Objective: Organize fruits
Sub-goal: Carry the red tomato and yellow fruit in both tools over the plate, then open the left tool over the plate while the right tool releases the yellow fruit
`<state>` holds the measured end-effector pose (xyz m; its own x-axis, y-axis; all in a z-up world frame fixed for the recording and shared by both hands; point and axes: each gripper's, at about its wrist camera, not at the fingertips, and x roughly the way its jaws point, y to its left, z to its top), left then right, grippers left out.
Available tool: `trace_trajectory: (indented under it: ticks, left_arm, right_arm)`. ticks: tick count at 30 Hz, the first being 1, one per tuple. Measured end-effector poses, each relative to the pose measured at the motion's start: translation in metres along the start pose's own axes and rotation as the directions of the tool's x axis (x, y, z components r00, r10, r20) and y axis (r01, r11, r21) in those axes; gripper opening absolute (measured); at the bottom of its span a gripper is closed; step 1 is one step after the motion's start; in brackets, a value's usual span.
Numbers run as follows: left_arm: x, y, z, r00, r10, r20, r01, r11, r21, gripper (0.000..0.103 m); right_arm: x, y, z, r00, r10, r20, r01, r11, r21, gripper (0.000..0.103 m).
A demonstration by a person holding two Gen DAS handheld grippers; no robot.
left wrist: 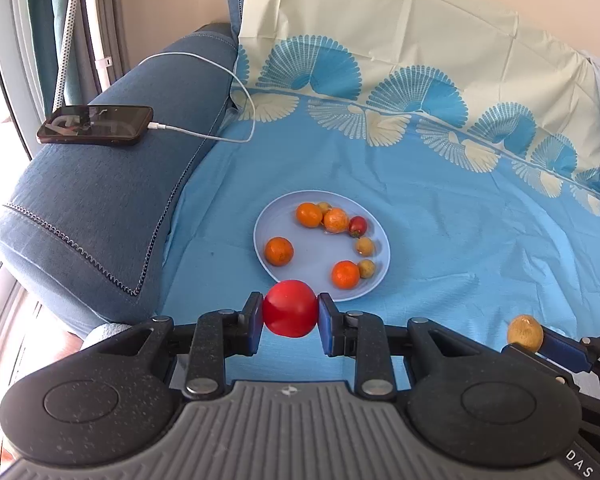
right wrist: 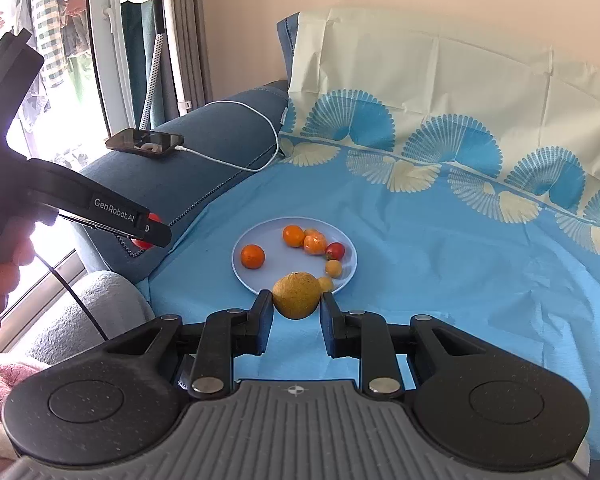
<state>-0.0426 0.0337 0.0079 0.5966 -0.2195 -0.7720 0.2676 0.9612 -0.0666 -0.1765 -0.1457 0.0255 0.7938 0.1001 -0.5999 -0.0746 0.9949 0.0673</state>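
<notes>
A pale blue plate point(left wrist: 320, 256) lies on the blue sheet and holds several oranges, small yellow fruits and one small red fruit; it also shows in the right wrist view point(right wrist: 288, 270). My left gripper point(left wrist: 290, 314) is shut on a red round fruit point(left wrist: 290, 308), held just short of the plate's near rim. My right gripper point(right wrist: 296, 300) is shut on a yellow-brown round fruit point(right wrist: 297, 295), also at the plate's near edge. That yellow-brown fruit shows at the lower right in the left wrist view point(left wrist: 525, 333). The red fruit shows partly behind the left gripper in the right wrist view point(right wrist: 150, 232).
A dark blue sofa armrest point(left wrist: 100, 208) stands left of the plate, with a phone point(left wrist: 96, 125) on a white charging cable point(left wrist: 236, 92). A patterned blue-and-cream sheet point(left wrist: 420, 184) covers the seat and backrest. A window and garment steamer point(right wrist: 160, 40) are at far left.
</notes>
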Motion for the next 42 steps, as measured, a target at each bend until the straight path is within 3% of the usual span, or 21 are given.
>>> trace_trajectory:
  ticks: [7,21,38,39,40,41,42]
  left_arm:
    - [0.034,0.001,0.022,1.000,0.015,-0.022,-0.015,1.000,0.002,0.032]
    - [0.125,-0.006,0.071,0.997,0.039,-0.070,-0.039,0.999,0.004,0.031]
    - [0.233,-0.009,0.089,0.976,0.099,-0.194,-0.088,0.994,0.061,0.032]
    - [0.236,-0.009,0.090,0.975,0.105,-0.195,-0.094,0.993,0.065,0.037]
    - [0.237,-0.008,0.091,0.975,0.109,-0.194,-0.097,0.993,0.069,0.060]
    - [0.236,-0.007,0.092,0.975,0.116,-0.189,-0.104,0.992,0.072,0.077]
    - [0.234,-0.007,0.093,0.976,0.129,-0.178,-0.117,0.990,0.074,0.102]
  right_arm:
    - [0.032,-0.010,0.009,1.000,0.006,-0.029,-0.005,1.000,0.025,0.027]
    - [0.136,-0.029,0.034,0.995,0.022,-0.100,-0.017,0.998,0.053,0.027]
    - [0.252,-0.034,0.040,0.981,0.017,-0.195,-0.019,1.000,-0.011,0.027]
    - [0.256,-0.034,0.040,0.980,0.018,-0.196,-0.021,1.000,-0.010,0.027]
    - [0.260,-0.034,0.040,0.980,0.018,-0.199,-0.021,1.000,-0.011,0.027]
    - [0.263,-0.034,0.040,0.978,0.023,-0.205,-0.026,1.000,-0.011,0.027]
    - [0.265,-0.034,0.040,0.977,0.040,-0.210,-0.042,0.999,-0.008,0.030]
